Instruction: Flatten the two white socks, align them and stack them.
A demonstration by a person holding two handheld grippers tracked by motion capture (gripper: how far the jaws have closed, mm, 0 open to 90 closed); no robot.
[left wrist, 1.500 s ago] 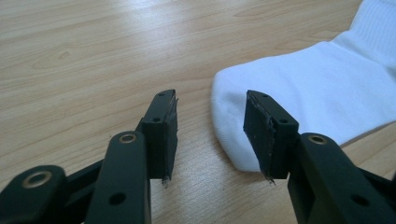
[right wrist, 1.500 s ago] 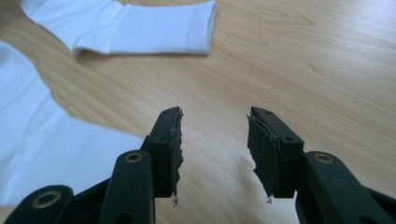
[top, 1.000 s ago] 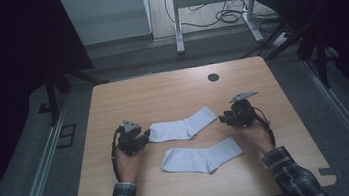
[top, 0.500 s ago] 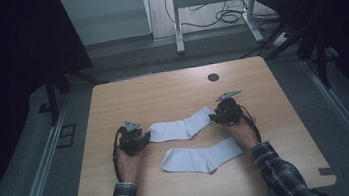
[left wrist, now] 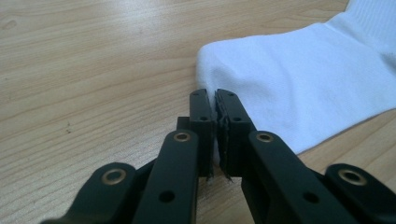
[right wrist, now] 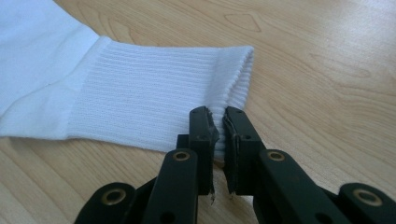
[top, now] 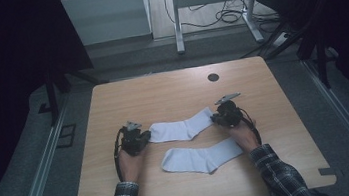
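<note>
Left gripper (left wrist: 215,100) pinching toe of farther flat white cotton sock (top: 182,128); right gripper (right wrist: 220,116), jaws just closing, clamping its ribbed cuff.

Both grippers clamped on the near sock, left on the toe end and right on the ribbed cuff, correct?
Not quite: it is the far sock, not the near sock, which lies untouched. The high view shows it. The rest holds: the left gripper has just closed on its toe end, and the right gripper has just closed on its ribbed cuff.
</note>
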